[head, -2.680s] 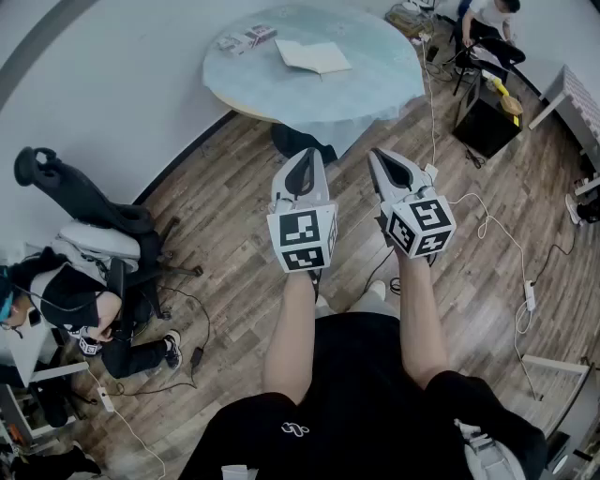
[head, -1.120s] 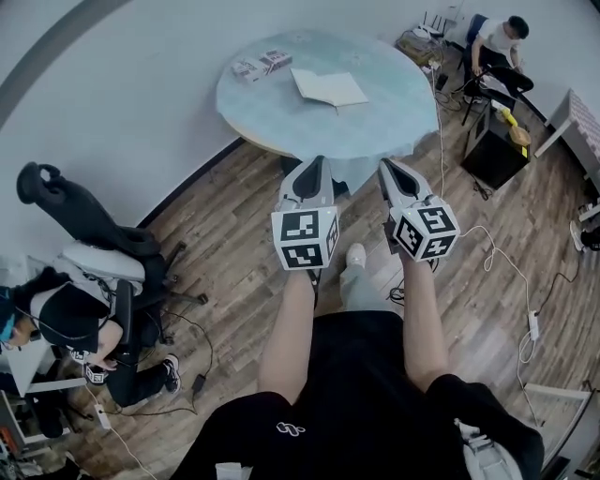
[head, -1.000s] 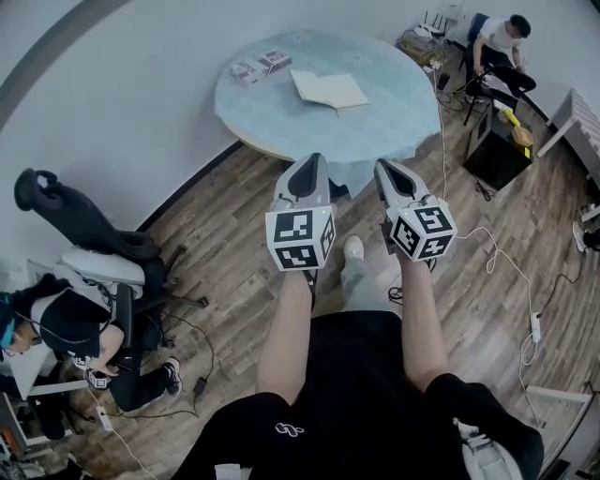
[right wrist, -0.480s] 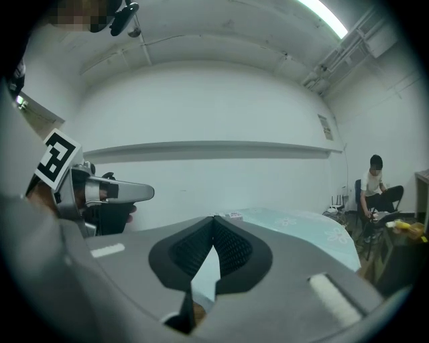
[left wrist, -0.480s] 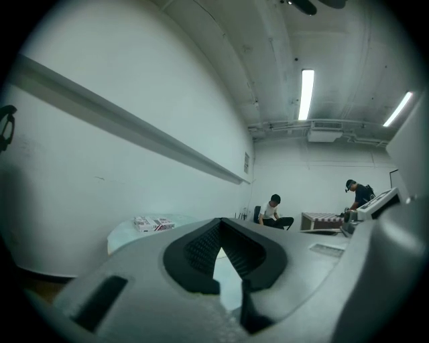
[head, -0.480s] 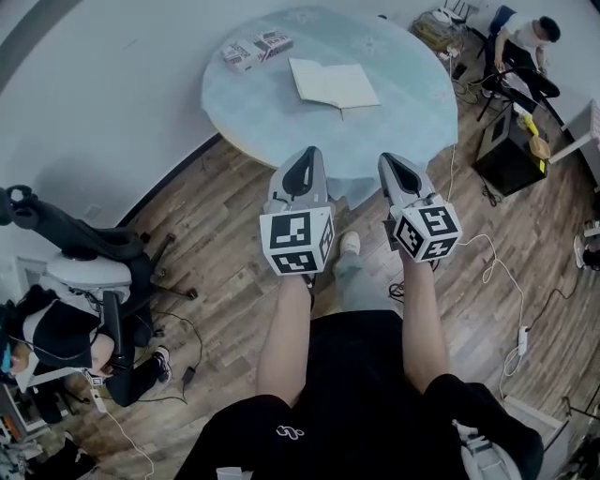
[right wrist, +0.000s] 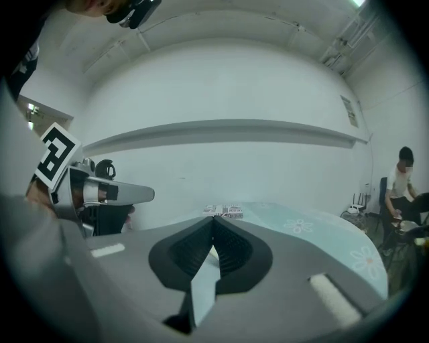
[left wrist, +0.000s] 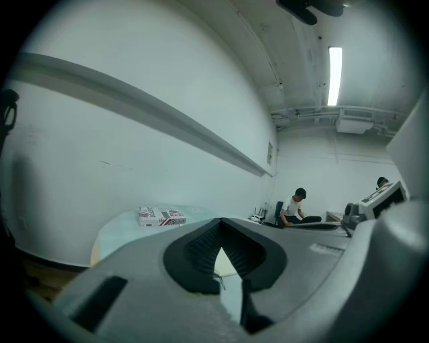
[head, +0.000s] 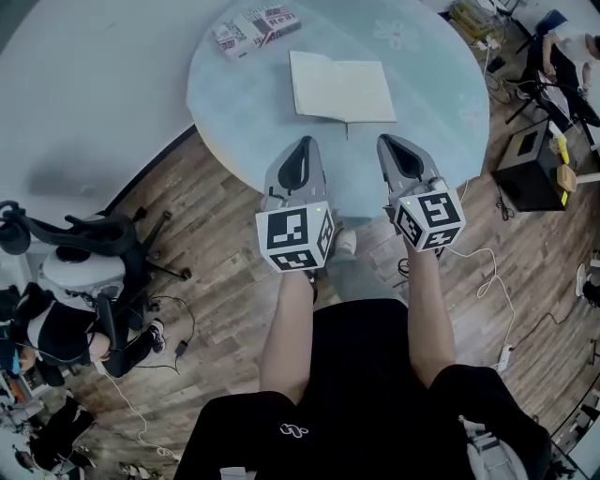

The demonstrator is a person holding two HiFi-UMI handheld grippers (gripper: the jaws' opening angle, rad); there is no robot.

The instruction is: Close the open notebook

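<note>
The open notebook (head: 342, 86) lies flat, cream pages up, on the round pale blue table (head: 431, 103), a thin marker ribbon hanging off its near edge. My left gripper (head: 301, 148) and right gripper (head: 387, 142) are side by side, pointing at the table's near edge, short of the notebook and not touching it. Both are shut with nothing between the jaws. In the left gripper view the shut tips (left wrist: 221, 224) point over the tabletop. The right gripper view shows its tips (right wrist: 213, 220) the same way.
A printed flat box (head: 255, 26) sits at the table's far left, also seen as the box (left wrist: 161, 216) and box (right wrist: 223, 212). An office chair (head: 80, 258) stands left on the wood floor. A black case (head: 534, 169), cables (head: 487, 272) and a seated person (head: 562, 52) are right.
Both grippers have travelled forward together towards the table, which now looms larger and closer. Their tips have gone from over the floor to the table's near edge. Both stay shut.
</note>
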